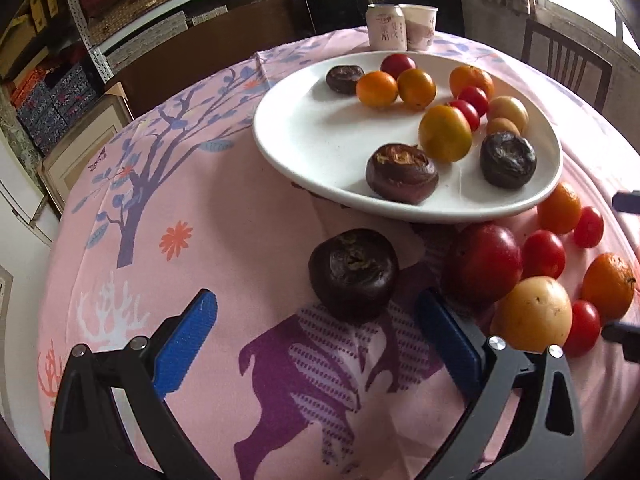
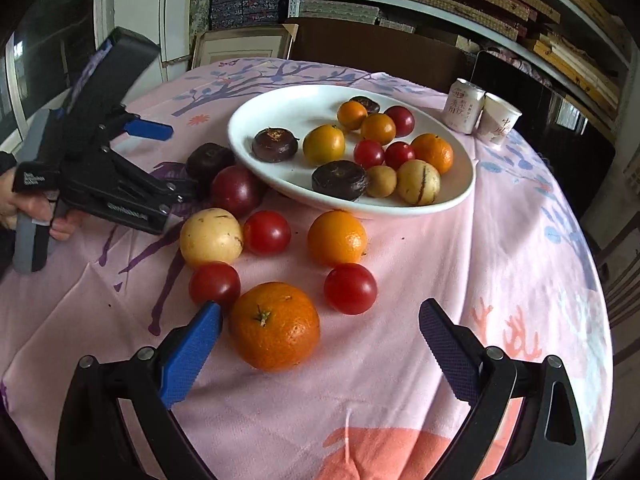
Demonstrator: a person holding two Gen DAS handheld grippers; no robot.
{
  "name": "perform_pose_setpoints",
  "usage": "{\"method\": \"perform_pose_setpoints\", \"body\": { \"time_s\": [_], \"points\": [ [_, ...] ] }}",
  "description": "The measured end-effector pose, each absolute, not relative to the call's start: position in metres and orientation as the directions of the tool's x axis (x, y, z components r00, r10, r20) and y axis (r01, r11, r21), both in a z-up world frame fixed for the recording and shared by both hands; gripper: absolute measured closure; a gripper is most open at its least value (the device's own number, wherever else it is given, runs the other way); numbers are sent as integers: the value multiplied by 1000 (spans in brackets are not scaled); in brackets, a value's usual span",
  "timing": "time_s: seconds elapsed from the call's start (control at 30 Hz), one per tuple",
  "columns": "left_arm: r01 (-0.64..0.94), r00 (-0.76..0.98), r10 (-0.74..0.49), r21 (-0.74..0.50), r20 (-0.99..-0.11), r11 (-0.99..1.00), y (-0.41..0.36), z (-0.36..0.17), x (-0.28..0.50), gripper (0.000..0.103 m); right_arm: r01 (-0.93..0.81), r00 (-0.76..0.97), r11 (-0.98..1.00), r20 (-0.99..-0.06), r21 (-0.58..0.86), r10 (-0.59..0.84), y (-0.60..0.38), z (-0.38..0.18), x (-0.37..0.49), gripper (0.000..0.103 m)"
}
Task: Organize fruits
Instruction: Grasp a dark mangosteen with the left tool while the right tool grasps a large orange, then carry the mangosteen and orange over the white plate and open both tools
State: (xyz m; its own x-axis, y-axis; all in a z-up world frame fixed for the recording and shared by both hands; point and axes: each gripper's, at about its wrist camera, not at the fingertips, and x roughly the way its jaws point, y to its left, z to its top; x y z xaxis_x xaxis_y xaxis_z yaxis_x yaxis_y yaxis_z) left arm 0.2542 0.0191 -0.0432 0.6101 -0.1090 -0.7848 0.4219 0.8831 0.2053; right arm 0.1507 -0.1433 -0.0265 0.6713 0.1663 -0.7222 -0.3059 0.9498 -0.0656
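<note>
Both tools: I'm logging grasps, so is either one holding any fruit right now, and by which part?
Nothing is held. The left tool is open before the dark wrinkled round fruit; the right tool is open, the big orange mandarin between its fingers.

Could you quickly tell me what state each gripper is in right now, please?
Left gripper: open, holding nothing; the dark fruit sits just ahead of it.
Right gripper: open, holding nothing; the large orange lies between its fingers.

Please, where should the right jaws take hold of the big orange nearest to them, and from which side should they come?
Grip the big orange across its widest middle, coming straight forward and down. The right gripper is open; shift slightly left first, since a cherry tomato crowds the left finger.
</note>
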Motion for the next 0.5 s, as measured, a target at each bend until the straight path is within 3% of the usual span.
{"method": "perform_pose_setpoints", "body": {
  "time_s": [0.1,0.13,0.17,0.23,0.27,0.37,0.5],
  "points": [
    [435,574,-148,147,-805,888,17,-43,261,5,-334,642,942,-736,-15,216,-143,-31,154,14],
    [450,573,-167,138,-803,882,18,-44,260,11,-330,644,944,-730,6,230,-145,-29,152,33],
    [488,563,-214,112,-798,866,19,-43,257,26,-316,644,948,-725,37,243,-147,-27,150,44],
    [530,539,-263,80,-800,844,16,-41,252,48,-312,633,945,-720,97,283,-151,-25,145,57],
    [519,560,-237,114,-794,847,13,-39,249,62,-302,633,948,-722,100,278,-150,-24,144,57],
    [515,584,-206,163,-785,841,5,-38,245,62,-281,645,955,-719,94,260,-150,-23,139,57],
    [514,562,-215,134,-799,848,8,-36,239,62,-268,648,959,-718,96,253,-154,-19,129,58]
  ]
}}
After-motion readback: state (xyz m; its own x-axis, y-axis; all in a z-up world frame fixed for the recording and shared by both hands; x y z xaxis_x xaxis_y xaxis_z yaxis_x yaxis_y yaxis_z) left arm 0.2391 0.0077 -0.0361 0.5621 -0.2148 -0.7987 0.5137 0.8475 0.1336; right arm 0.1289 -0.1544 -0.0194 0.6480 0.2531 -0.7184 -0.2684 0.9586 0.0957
